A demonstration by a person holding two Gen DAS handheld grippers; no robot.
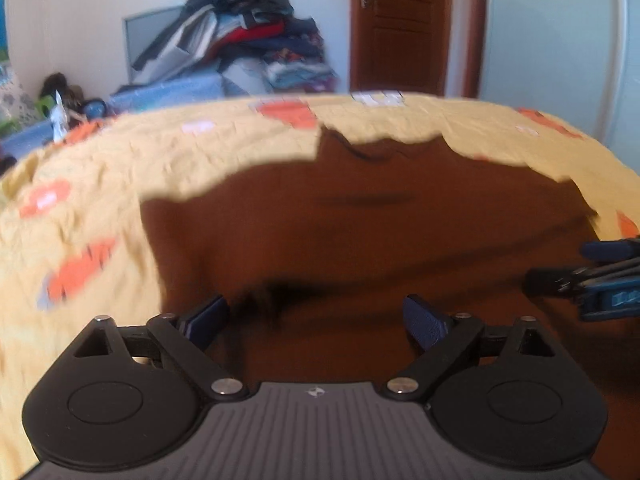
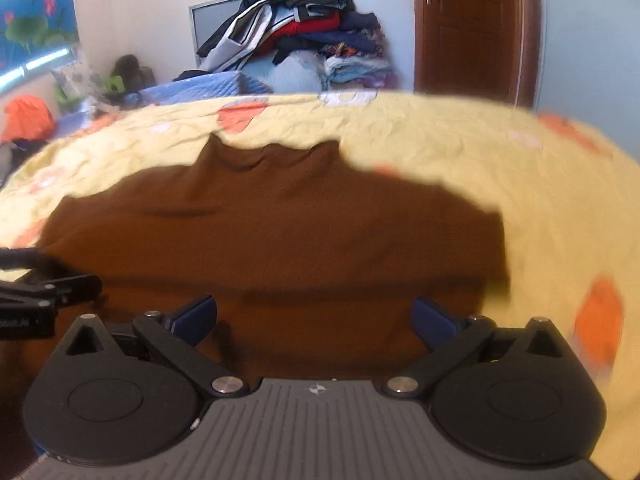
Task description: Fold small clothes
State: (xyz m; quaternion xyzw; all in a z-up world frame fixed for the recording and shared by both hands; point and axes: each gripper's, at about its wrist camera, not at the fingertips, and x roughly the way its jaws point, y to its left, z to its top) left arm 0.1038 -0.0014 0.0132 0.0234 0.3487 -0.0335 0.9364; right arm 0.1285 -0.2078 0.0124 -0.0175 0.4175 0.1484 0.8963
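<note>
Left gripper (image 1: 316, 320): jaws spread wide, nothing between them, poised over the near part of the garment. Right gripper (image 2: 314, 320): likewise spread wide and empty, over the same near part, beside the left one. Brown top (image 1: 360, 232): laid flat on the bed, collar toward the far edge, lower part nearest the grippers. Yellow bedsheet (image 2: 520, 168): crumpled, with orange patches. Pile of clothes (image 2: 304, 28): against the far wall, beyond the bed. Wooden door (image 2: 476, 20): right of the pile.
</note>
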